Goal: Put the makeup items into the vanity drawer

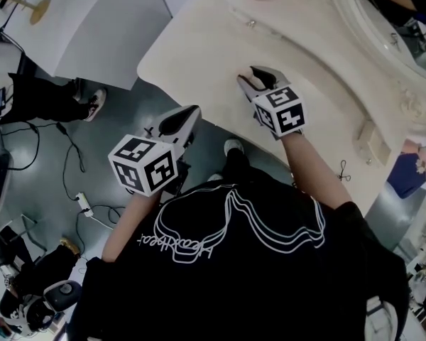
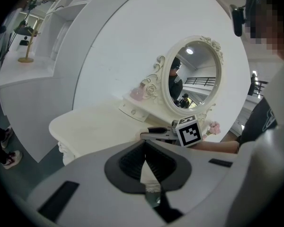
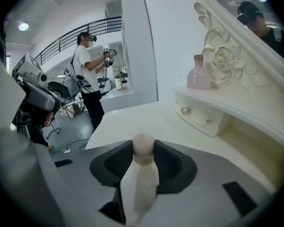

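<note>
Now my right gripper (image 1: 259, 80) is clamped on a pale bottle (image 3: 141, 174) with a rounded cap, low in the middle of its own view over the vanity top (image 3: 132, 119). My left gripper (image 1: 181, 121) hangs pinched together and empty off the table's edge. I judge this the carrying step, and the next move calls for an open drawer, since the small drawer (image 3: 201, 116) at right centre looks shut. The head view hides the bottle behind the jaws, and I can't tell whether another drawer sits below the top.

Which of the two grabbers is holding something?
The right gripper: a small cream bottle with a round cap is pinched between its jaws. The left gripper's jaws are shut together with nothing between them.
</note>
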A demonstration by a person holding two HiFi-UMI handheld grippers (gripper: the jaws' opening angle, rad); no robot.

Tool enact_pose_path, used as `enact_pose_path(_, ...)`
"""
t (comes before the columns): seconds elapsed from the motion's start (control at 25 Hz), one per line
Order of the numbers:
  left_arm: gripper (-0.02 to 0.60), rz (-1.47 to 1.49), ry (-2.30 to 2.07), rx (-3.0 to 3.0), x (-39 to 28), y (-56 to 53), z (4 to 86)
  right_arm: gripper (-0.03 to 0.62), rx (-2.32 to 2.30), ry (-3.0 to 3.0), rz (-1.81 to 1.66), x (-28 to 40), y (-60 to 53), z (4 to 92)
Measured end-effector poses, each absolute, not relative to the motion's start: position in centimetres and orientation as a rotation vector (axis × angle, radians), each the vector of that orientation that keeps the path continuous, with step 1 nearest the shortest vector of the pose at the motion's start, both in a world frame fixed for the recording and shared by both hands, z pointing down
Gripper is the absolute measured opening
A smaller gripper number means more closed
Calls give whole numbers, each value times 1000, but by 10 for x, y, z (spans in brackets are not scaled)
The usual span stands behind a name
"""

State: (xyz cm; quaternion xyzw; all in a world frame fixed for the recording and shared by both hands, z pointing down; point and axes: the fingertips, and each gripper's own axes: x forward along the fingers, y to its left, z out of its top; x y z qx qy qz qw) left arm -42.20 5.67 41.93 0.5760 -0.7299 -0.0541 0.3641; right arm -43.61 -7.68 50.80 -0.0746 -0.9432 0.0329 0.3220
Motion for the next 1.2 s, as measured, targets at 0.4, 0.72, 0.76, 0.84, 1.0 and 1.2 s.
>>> enact_pose_path(0.4, 2, -137, -1900, 1544, -408, 71, 399, 140, -213, -2579, 218, -411, -51, 459)
enact_pose_path(0.72, 2, -139, -1926, 1618, -388, 85, 373, 138, -253, -2670, 270, -375, -20, 405)
enact_pose_path(0.76, 2, -139, -1927, 1630, -383, 88, 368, 138, -258, -2680, 263, -370, -15, 397)
enact_pose_path(0.84, 2, -139, -1929, 1657, -374, 92, 360, 138, -267, -2700, 248, -358, -5, 384)
enact_pose_path(1.0, 2, -132, -1939, 1709, -358, 99, 345, 137, -276, -2736, 227, -334, 13, 363)
enact_pose_path(1.2, 2, -115, -1924, 1767, -336, 107, 335, 137, -291, -2776, 186, -303, 36, 343)
